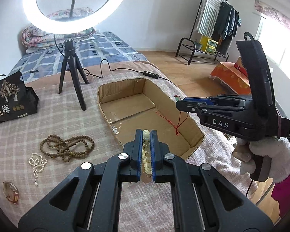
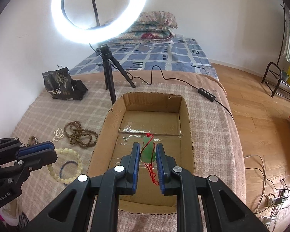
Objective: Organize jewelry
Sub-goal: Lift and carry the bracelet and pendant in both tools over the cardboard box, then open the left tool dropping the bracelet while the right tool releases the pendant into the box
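Observation:
My left gripper (image 1: 146, 133) is shut on a cream bead bracelet (image 1: 146, 154) just in front of the near corner of the open cardboard box (image 1: 123, 89); the bracelet (image 2: 67, 166) hangs from it in the right wrist view. My right gripper (image 2: 148, 147) is shut on a green jade pendant (image 2: 147, 150) with a red cord, held over the box (image 2: 154, 100). The right gripper (image 1: 178, 103) shows over the box's right wall, the cord (image 1: 180, 120) dangling inside. A brown bead necklace (image 1: 67, 147), a pearl necklace (image 1: 36, 163) and an amber piece (image 1: 10, 192) lie on the blanket to the left.
A ring light on a black tripod (image 1: 71, 71) stands behind the box, its cable and remote (image 2: 205, 93) running right. A black snack bag (image 1: 9, 100) sits at far left. A thin blue ring (image 2: 68, 167) lies on the blanket. The bed edge drops to wooden floor on the right.

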The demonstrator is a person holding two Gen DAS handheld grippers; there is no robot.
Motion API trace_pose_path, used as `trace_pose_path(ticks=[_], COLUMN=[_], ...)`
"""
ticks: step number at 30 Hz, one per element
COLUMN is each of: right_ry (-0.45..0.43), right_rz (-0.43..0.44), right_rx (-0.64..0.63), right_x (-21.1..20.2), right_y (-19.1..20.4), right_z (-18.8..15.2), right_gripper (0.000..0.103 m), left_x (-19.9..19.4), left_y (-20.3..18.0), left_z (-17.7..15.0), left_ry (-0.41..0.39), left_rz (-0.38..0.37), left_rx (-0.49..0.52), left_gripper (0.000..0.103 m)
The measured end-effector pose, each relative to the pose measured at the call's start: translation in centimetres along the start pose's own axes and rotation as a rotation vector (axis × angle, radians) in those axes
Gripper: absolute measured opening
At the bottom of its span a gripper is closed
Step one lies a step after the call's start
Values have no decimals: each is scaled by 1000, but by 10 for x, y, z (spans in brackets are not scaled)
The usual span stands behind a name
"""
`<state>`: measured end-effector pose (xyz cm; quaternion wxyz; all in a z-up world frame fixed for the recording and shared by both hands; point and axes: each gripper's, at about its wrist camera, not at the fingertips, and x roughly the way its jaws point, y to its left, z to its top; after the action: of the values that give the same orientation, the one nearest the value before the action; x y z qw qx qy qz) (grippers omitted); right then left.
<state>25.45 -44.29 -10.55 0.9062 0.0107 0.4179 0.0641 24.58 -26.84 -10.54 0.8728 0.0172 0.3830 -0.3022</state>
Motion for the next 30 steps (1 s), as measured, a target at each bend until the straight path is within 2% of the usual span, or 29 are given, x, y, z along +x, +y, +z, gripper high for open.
trace_pose_path(ticks=[7, 13, 15, 16, 17, 18, 19, 20, 21, 24, 30], right_ry=[24, 27, 22, 17, 13, 10, 7, 1, -8, -21, -33], right_rz=[-12, -10, -11, -11, -14, -19, -26, -33, -44, -56, -79], right_rx=[23, 35, 41, 43, 43, 45, 47, 47, 46, 48, 59], right_x=[15, 20, 19, 18, 16, 15, 14, 12, 9, 3, -6], right_y=[-12, -14, -14, -14, -13, -13, -12, -11, -10, -9, -5], right_z=[-5, -8, -9, -9, -9, -10, -10, -10, -10, -10, -9], right_gripper=[15, 17, 27, 29, 33, 44, 51, 66, 76, 86, 89], left_x=[27, 35, 33, 33, 34, 34, 32, 29, 26, 20, 7], left_y=[-12, -18, -18, -17, -17, -16, -15, -15, -15, -15, -12], left_z=[-3, -7, -8, -9, -9, -8, -9, -10, -11, -14, -19], left_ry=[44, 65, 60, 62, 70, 77, 71, 56, 46, 43, 44], left_rz=[-9, -11, -10, -12, -14, -14, -12, -8, 0, 15, 33], left_rx=[7, 21, 17, 15, 12, 10, 9, 10, 18, 38, 48], left_gripper=[5, 5, 5, 6, 15, 37, 46, 51, 51, 51, 51])
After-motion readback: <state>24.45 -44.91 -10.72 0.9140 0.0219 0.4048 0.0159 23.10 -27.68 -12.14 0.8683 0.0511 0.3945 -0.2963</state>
